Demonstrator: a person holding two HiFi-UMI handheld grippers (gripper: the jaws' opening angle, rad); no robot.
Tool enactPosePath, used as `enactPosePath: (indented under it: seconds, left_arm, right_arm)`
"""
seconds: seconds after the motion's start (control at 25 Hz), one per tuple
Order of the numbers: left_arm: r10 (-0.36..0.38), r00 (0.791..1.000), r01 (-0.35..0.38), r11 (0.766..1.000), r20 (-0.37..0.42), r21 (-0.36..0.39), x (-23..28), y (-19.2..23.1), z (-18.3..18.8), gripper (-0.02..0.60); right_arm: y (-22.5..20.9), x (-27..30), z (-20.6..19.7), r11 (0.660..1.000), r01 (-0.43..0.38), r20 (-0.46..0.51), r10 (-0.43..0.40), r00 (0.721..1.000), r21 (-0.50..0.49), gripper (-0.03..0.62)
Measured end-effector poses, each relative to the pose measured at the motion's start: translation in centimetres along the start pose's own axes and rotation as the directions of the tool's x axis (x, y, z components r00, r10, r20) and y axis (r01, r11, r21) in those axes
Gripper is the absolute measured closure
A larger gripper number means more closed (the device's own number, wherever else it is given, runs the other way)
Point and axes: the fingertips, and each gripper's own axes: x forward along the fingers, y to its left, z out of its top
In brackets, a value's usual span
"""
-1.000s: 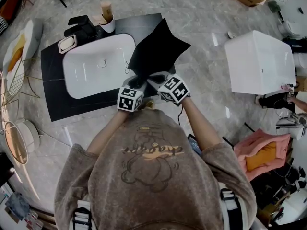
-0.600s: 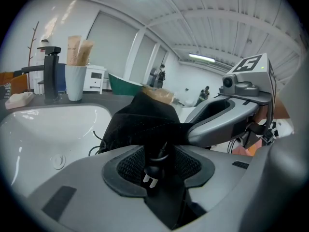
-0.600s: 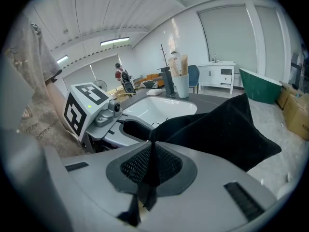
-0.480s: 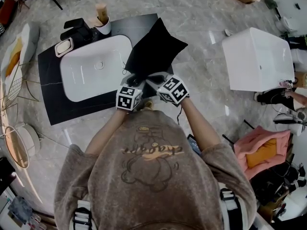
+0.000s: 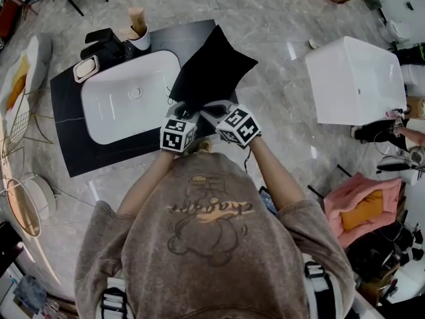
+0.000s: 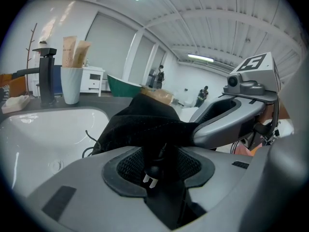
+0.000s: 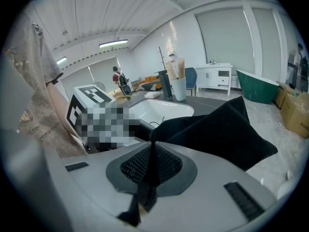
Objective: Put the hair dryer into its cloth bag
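Observation:
The black cloth bag (image 5: pixel 214 66) lies on the dark counter (image 5: pixel 86 153), right of the sink, its far corners past the counter edge. Both grippers meet at its near mouth. My left gripper (image 5: pixel 190 114) is closed on a bunch of black cloth (image 6: pixel 145 124) with a two-pronged plug (image 6: pixel 148 177) poking out between the jaws (image 6: pixel 157 164). My right gripper (image 5: pixel 205 109), alongside it, is shut on a thin fold of the bag's rim (image 7: pixel 149 170); the bag's body (image 7: pixel 222 129) spreads beyond. The hair dryer's body is not visible.
A white sink (image 5: pixel 133 97) fills the counter's left part, with a black faucet (image 5: pixel 106 44), a white cup of tubes (image 5: pixel 139 34) and a soap dish (image 5: pixel 86 67) behind it. A white tub (image 5: pixel 358 78) stands on the floor at right.

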Motion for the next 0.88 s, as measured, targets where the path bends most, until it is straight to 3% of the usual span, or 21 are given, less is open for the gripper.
enactPosePath:
  seconds: [0.52,0.88]
  left_arm:
    - [-0.018,1.0,0.018,1.0,0.017,0.0,1.5,0.2,0.8,0.397]
    - [-0.012,1.0,0.012,1.0,-0.014,-0.004,2.1,0.4,-0.4,0.397]
  right_arm:
    - [-0.7,-0.5,-0.5,0.998,0.029,0.013,-0.03,0.999,0.047,0.574]
    - [-0.6,-0.5,-0.7,0.998,0.04,0.009,-0.04,0.999,0.053,0.574]
